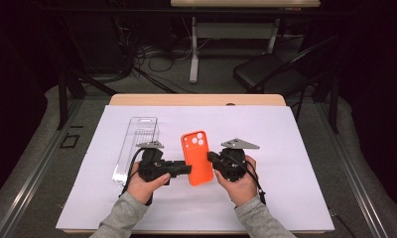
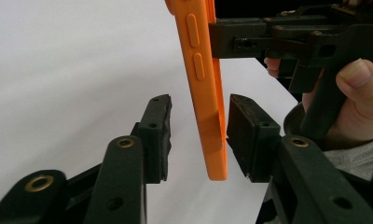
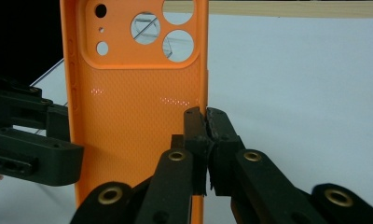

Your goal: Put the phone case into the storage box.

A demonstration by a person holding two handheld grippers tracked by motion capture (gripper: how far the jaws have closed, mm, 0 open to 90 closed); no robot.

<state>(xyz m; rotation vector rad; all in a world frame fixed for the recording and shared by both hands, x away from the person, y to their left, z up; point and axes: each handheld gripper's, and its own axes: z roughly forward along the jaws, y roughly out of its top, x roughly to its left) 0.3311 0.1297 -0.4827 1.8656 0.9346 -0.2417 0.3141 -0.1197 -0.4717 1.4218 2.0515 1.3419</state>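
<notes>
Phone case (image 1: 197,157), one: right tongs (image 3: 207,122) clamp edge; left tongs (image 2: 198,137) straddle, untouching.

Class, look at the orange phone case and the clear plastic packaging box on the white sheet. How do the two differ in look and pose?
The orange silicone phone case is opaque; the clear plastic packaging box is see-through. The case is held off the sheet between the left hand-held gripper and the right hand-held gripper; the box lies flat, untouched. The case looks shorter than the box. Both are long rectangles.
</notes>
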